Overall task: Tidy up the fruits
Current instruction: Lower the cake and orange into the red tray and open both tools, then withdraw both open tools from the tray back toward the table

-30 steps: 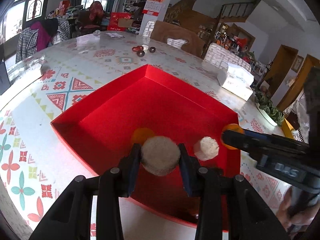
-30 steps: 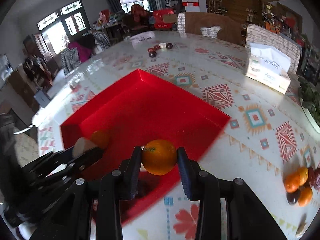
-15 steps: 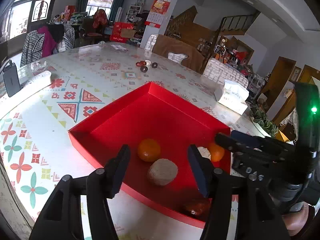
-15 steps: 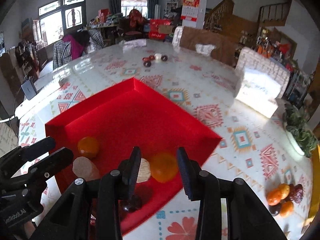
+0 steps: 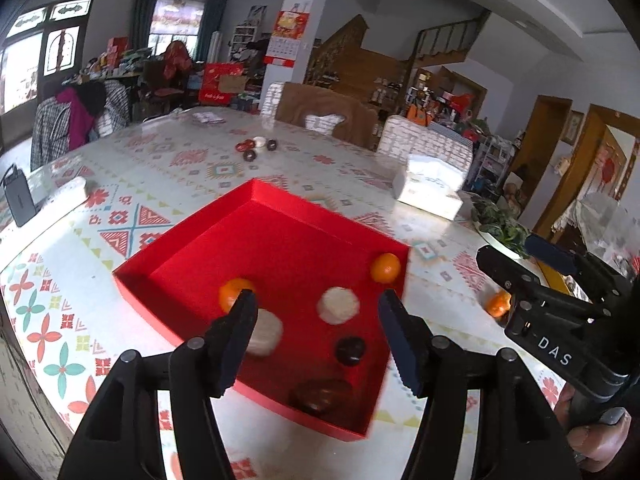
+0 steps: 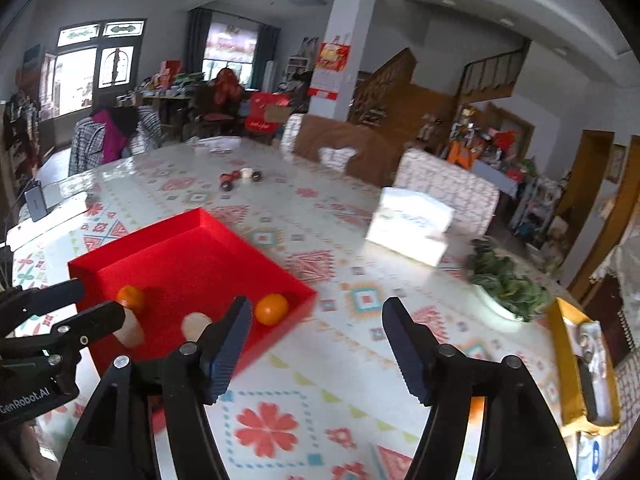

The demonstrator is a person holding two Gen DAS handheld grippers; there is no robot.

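Fruit sits in the red tray [image 5: 256, 196] on the worktop [image 6: 360, 240]: we see two oranges, two pale rounds, two dark pieces. Left hand-held gripper [image 5: 316, 308] hangs above it, jaws spread, empty. Right hand-held gripper [image 6: 316, 320] released too, over bare worktop beside the tray.

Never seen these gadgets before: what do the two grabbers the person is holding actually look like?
Both are black plastic. The left gripper and right gripper have dark blue ribbed pads, round rivets, and white lettering "DAS" and "GenRobot.AI" on the bodies. Bare fingers show; no cables visible.
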